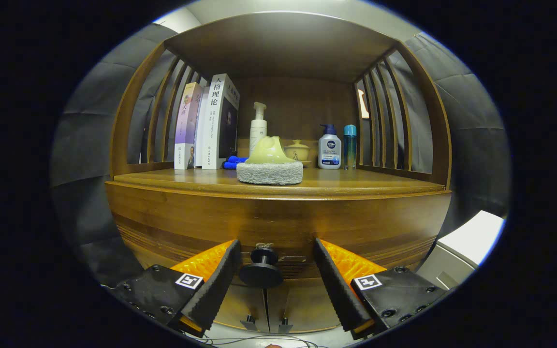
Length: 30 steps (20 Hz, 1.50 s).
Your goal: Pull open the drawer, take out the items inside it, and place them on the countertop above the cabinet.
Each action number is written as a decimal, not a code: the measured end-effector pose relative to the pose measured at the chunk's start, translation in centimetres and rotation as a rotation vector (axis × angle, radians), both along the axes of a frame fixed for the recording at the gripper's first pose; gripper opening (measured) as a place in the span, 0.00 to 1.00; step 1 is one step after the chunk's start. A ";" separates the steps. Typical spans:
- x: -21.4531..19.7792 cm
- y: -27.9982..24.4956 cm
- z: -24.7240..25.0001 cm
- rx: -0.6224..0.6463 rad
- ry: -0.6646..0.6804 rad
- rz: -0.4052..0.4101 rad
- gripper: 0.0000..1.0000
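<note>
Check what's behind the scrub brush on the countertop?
Behind the scrub brush: a pump bottle, a lidded pot, partly covered. Gripper open around the drawer knob.

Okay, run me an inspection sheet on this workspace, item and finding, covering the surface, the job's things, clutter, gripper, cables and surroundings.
Surface: wooden countertop, bare at its front right.
Job's things: drawer closed; its dark round knob sits between the fingers, untouched.
Clutter: scrubber with a yellow-green handle at the front centre; books upright at the left; blue cloth; pump bottle; lidded pot; lotion bottle; slim blue bottle.
Gripper: gripper open, fingers either side of the knob.
Cables: thin wires on the floor below.
Surroundings: slatted shelf sides; lower cabinet doors closed; white box at the right.
</note>
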State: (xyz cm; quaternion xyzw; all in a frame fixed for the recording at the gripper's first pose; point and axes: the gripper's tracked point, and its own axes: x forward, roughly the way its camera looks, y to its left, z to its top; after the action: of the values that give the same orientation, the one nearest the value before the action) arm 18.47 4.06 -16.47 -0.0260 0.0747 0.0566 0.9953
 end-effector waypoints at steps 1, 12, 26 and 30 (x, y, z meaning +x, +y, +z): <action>0.0 0.0 0.0 0.002 -0.002 -0.002 0.98; -0.3 0.1 1.3 0.025 -0.022 0.005 0.97; -9.5 -1.7 13.8 0.111 -0.107 -0.055 0.97; -12.7 -2.4 15.5 0.075 -0.079 -0.085 0.96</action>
State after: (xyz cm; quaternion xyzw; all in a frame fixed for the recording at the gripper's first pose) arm 5.76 1.70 -0.92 0.0125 0.0343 0.0158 0.9992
